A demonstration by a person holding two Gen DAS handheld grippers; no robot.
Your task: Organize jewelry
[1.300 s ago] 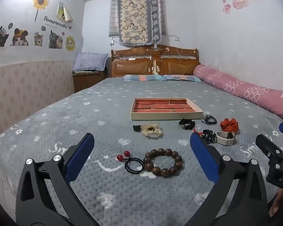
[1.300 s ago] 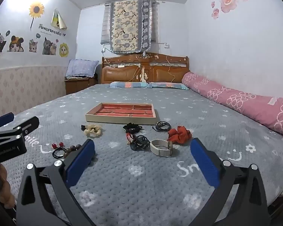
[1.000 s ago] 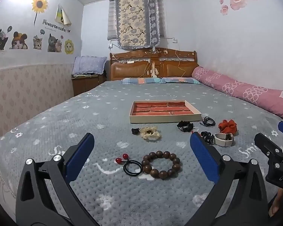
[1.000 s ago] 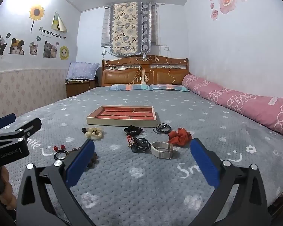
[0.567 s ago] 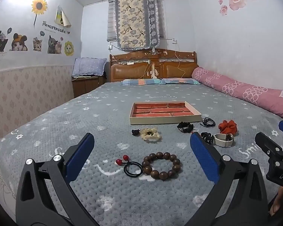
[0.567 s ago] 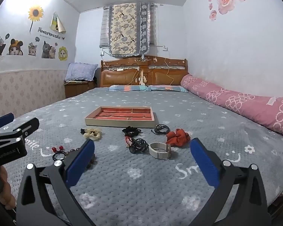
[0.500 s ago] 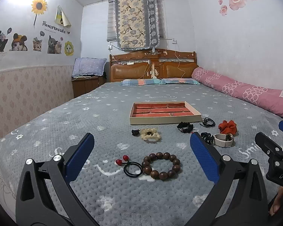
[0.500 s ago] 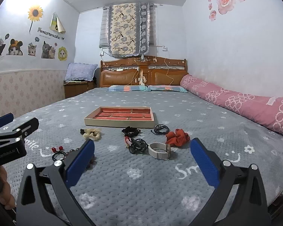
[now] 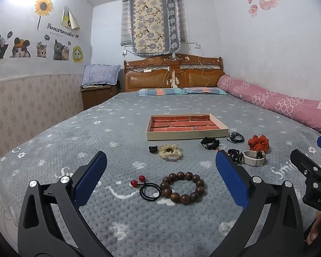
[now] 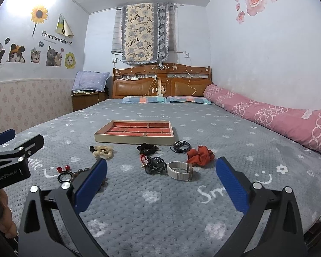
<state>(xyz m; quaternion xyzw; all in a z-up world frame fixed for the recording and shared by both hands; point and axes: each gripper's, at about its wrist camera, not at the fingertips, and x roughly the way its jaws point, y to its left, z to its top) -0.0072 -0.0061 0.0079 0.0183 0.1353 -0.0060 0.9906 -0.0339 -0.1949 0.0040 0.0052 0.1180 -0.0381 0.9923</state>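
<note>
Grey bedspread (image 9: 109, 128) carries 1 wooden bead bracelet (image 9: 183, 187) between the left gripper (image 9: 160, 171) fingers, spread wide, level; watch (image 10: 179, 170) lies ahead of the right gripper (image 10: 160, 172), equally open; tray (image 10: 137, 132) beyond

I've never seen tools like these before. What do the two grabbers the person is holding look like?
Both look alike. The left gripper and the right gripper each have two black plastic arms with triangular cut-outs and silver screws, ending in flat blue textured pads. From the side, the black body carries white lettering. No cables or sleeves show.
</note>
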